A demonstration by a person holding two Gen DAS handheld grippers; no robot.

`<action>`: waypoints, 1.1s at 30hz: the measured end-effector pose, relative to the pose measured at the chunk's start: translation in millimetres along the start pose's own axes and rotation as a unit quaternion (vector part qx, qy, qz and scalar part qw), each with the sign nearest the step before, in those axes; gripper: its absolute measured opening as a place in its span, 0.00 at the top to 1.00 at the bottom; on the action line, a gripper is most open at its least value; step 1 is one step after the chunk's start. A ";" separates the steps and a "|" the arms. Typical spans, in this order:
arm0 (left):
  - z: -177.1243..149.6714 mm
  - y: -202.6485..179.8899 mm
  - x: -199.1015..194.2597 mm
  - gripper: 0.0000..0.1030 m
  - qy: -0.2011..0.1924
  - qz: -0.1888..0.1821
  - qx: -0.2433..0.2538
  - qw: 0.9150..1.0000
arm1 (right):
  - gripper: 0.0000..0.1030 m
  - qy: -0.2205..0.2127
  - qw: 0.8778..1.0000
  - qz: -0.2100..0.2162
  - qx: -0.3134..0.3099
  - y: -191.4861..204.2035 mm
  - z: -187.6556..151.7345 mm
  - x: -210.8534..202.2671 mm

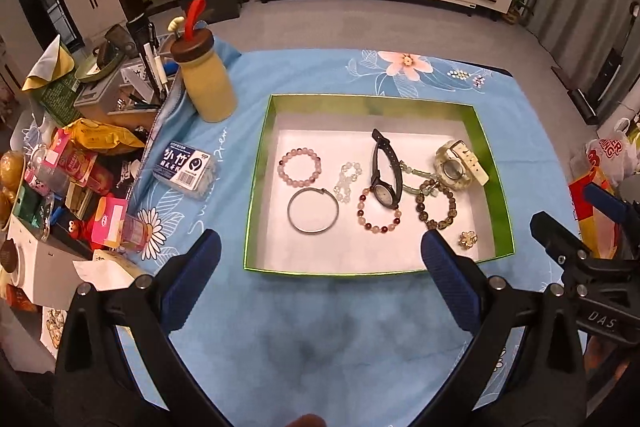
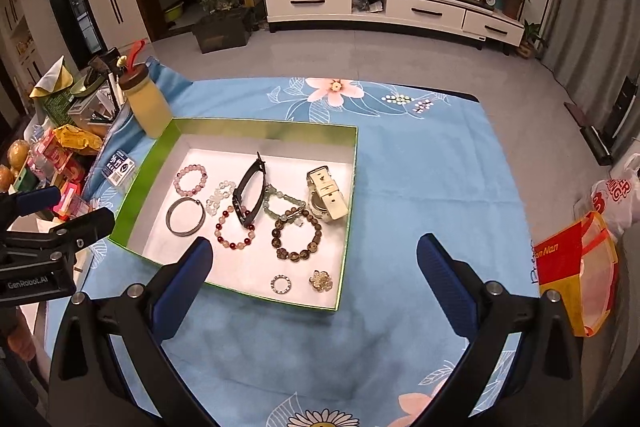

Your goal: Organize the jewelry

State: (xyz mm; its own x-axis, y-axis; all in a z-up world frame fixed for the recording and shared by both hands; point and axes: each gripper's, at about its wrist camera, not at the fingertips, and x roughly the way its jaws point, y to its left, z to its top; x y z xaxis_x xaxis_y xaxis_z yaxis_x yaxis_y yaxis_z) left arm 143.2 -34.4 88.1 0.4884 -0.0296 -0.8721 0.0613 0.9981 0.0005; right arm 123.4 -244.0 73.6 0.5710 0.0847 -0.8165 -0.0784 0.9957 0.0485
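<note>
A green-rimmed box (image 1: pixel 258 163) (image 2: pixel 132 187) on the blue floral cloth holds jewelry: a pink bead bracelet (image 1: pixel 300 165) (image 2: pixel 191 180), a silver bangle (image 1: pixel 313 209) (image 2: pixel 185 216), a black watch (image 1: pixel 385 171) (image 2: pixel 250 197), a red bead bracelet (image 1: pixel 378 213) (image 2: pixel 236 227), a brown bead bracelet (image 1: pixel 438 205) (image 2: pixel 297 235), a white watch (image 1: pixel 460 163) (image 2: pixel 326 195), a small ring (image 2: pixel 282 284) and a gold flower brooch (image 1: pixel 467 239) (image 2: pixel 320 281). My left gripper (image 1: pixel 320 263) is open and empty at the box's near edge. My right gripper (image 2: pixel 316 267) is open and empty, over the box's near right corner.
A yellow bottle (image 1: pixel 206 83) (image 2: pixel 146 107) stands left of the box. A wipes pack (image 1: pixel 186 167) lies on the cloth. Snacks and clutter (image 1: pixel 72 167) crowd the left side. A red bag (image 2: pixel 576 267) and a plastic bag (image 2: pixel 612 199) sit to the right.
</note>
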 end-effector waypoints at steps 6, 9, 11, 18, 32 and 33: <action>4.4 3.5 13.5 0.02 0.023 0.010 -0.006 1.000 | 0.01 0.012 1.000 0.006 -0.005 0.0 4.5 4.5; 5.7 5.1 18.3 0.02 0.028 0.010 -0.011 1.000 | 0.01 0.014 1.000 0.005 -0.006 0.6 5.2 7.8; 6.0 6.3 21.9 0.02 0.031 0.010 -0.013 0.999 | 0.01 0.016 1.000 0.006 -0.005 0.8 6.0 10.2; 7.0 6.6 26.6 0.02 0.032 0.015 -0.012 0.999 | 0.01 0.021 1.000 0.006 -0.006 1.3 6.9 16.8; 4.9 6.3 31.3 0.02 0.031 0.021 -0.006 0.999 | 0.01 0.023 1.000 0.003 -0.008 2.5 6.2 19.6; 4.6 6.4 31.5 0.02 0.031 0.021 -0.006 0.999 | 0.01 0.023 1.000 0.003 -0.008 2.6 6.2 19.6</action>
State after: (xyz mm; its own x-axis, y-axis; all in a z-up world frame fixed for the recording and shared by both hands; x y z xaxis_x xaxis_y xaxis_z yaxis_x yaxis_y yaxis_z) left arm 162.9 -29.2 62.9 0.4359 0.0152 -0.8999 0.0321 0.9990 0.0324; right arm 139.4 -239.6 61.3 0.5317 0.0877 -0.8424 -0.0946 0.9946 0.0438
